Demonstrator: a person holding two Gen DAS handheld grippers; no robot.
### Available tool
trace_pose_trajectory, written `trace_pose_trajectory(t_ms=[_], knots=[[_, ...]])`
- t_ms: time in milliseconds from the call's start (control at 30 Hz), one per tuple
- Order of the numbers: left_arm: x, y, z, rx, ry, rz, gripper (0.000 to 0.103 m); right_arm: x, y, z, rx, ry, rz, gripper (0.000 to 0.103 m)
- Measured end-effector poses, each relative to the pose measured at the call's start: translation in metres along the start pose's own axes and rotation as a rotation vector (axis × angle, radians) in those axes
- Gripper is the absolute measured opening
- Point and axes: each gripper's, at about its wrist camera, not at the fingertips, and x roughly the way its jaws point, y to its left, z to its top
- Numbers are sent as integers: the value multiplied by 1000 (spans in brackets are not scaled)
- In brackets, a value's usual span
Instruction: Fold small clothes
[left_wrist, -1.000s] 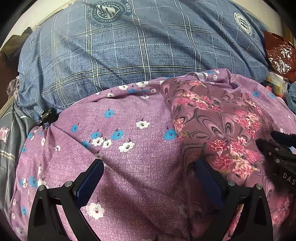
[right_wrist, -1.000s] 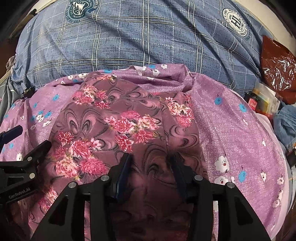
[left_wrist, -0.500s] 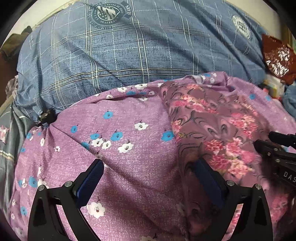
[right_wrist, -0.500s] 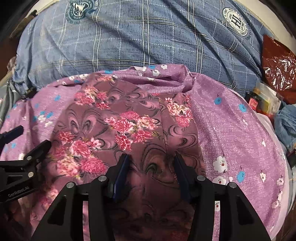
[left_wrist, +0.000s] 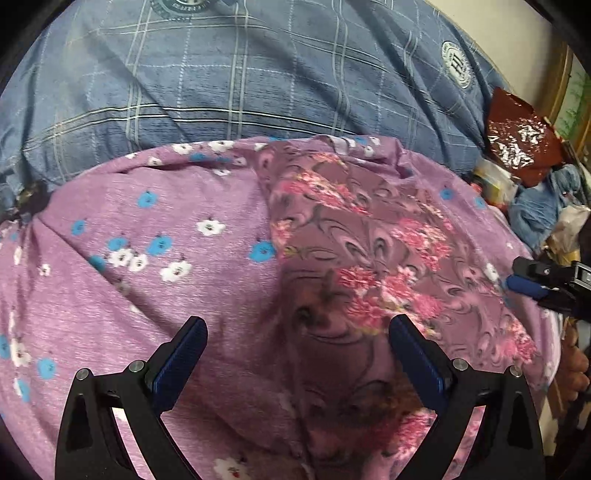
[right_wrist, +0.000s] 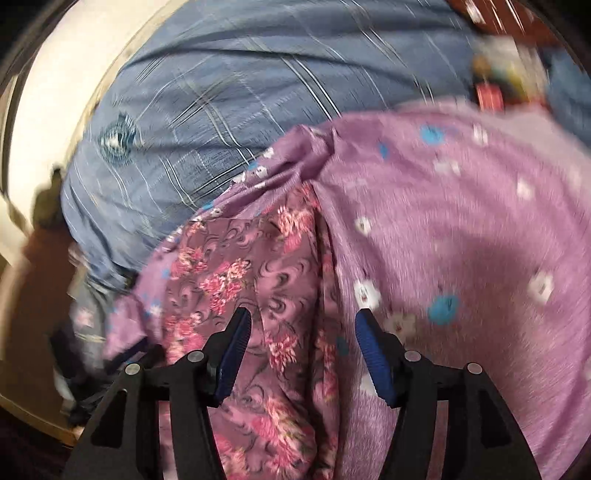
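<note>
A small mauve garment with pink flowers (left_wrist: 373, 251) lies on a larger purple cloth with blue and white flowers (left_wrist: 155, 240). My left gripper (left_wrist: 297, 332) is open just above both, at the garment's near left edge. My right gripper (right_wrist: 303, 325) is open and empty over the garment's right edge (right_wrist: 258, 266), where it meets the purple cloth (right_wrist: 461, 236). The right wrist view is blurred by motion. The right gripper also shows at the right edge of the left wrist view (left_wrist: 532, 286).
A blue plaid bedcover (left_wrist: 258, 74) lies behind the cloths. A red foil bag (left_wrist: 517, 140) and a clutter of small items (left_wrist: 546, 214) sit at the far right. A pale wall (right_wrist: 48, 110) and the bed's wooden edge (right_wrist: 33, 424) are at the left.
My right gripper has opened wider, let go of the flowered garment and swung off to the right, turning. My left gripper stays open and has shifted right over the garment.
</note>
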Motion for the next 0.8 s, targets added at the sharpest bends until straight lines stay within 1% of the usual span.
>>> trace_pose_trajectory(t_ms=[100, 167, 300, 367, 400, 500, 700, 767, 800], knots=[[1, 1, 3, -5, -1, -32, 99, 7, -3, -4, 13, 64, 39, 61], [3, 1, 3, -13, 1, -46, 96, 11, -3, -6, 8, 94, 34, 61], [10, 4, 3, -27, 20, -66, 81, 18, -6, -11, 21, 132, 24, 61], [14, 7, 3, -45, 28, -77, 81, 23, -8, -12, 27, 145, 16, 61], [17, 8, 4, -54, 31, -81, 81, 26, -9, -12, 37, 152, 30, 61], [24, 11, 6, -89, 50, -108, 81, 30, -11, -11, 71, 152, 90, 61], [39, 19, 10, -155, 72, -157, 82, 49, -3, -8, 86, 132, 159, 61], [42, 20, 11, -167, 69, -179, 81, 58, -3, -5, 101, 122, 192, 58], [44, 19, 12, -171, 67, -188, 81, 62, -1, -5, 97, 115, 201, 54]])
